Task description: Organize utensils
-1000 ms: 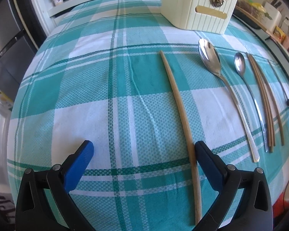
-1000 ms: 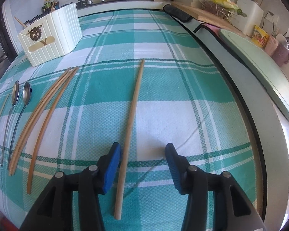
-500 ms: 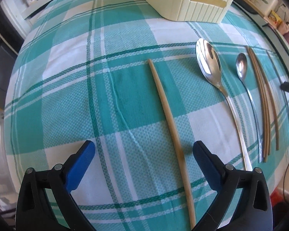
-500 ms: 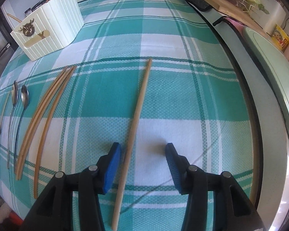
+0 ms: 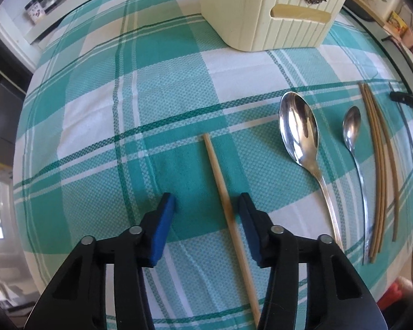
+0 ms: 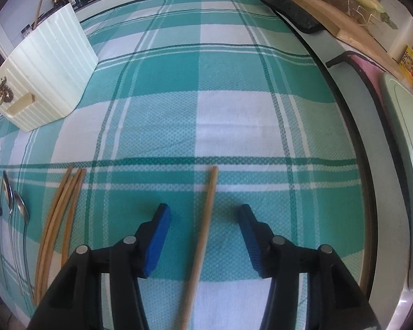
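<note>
left chopstick [image 5: 220, 184]: flat on the checked cloth [image 5: 96, 115], far tip toward the holder, lies between the left claw's pads, close beside the right-hand pad, not touching either.
left claw [image 5: 206, 209]: jaws closing, half spread, pads not on the stick yet; points steeply down at the desk.
right chopstick [image 6: 206, 214]: flat on the cloth, runs near to far, sits between the right claw's pads, gap on both sides.
right claw [image 6: 203, 217]: jaws closing, partly spread, nothing gripped.
spoons: big spoon [image 5: 300, 132] and small spoon [image 5: 352, 132] lie side by side, bowls at the far end, right of the left chopstick.
loose chopsticks [image 5: 377, 170]: bundle of three, right of the small spoon, tips nearly touching; left of the right chopstick, well apart from it.
holder [image 5: 269, 8]: cream ribbed box with a slot handle and a metal ornament, upright at the far side of the cloth, apart from all utensils.
desk edge [image 6: 371, 165]: runs along the right of the cloth; pale cutting board beyond it.
</note>
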Motion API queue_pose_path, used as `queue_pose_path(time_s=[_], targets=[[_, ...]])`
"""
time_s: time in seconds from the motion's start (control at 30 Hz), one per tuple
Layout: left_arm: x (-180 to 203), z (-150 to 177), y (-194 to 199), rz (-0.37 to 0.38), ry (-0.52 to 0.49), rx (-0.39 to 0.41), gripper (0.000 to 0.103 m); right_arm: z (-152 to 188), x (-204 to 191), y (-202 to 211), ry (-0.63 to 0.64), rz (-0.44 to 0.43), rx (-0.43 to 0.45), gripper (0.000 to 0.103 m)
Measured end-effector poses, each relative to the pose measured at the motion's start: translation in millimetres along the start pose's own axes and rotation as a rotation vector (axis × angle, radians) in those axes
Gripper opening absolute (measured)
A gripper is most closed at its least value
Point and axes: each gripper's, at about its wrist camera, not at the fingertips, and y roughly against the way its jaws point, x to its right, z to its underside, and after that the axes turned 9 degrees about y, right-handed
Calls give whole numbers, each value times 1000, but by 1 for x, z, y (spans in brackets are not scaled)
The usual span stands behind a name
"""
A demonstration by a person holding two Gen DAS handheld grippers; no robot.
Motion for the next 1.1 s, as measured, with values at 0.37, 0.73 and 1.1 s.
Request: queue_pose_path(time_s=[0.37, 0.73, 1.1], targets=[[-36, 7, 41, 165, 98, 133, 5, 8, 9, 43, -118, -92, 162, 6], [-47, 44, 183, 328, 81, 473, 5, 48, -37, 196, 27, -178, 481, 6], [-48, 49, 214, 390, 88, 562, 5, 40, -72, 256, 84, -145, 698, 6]])
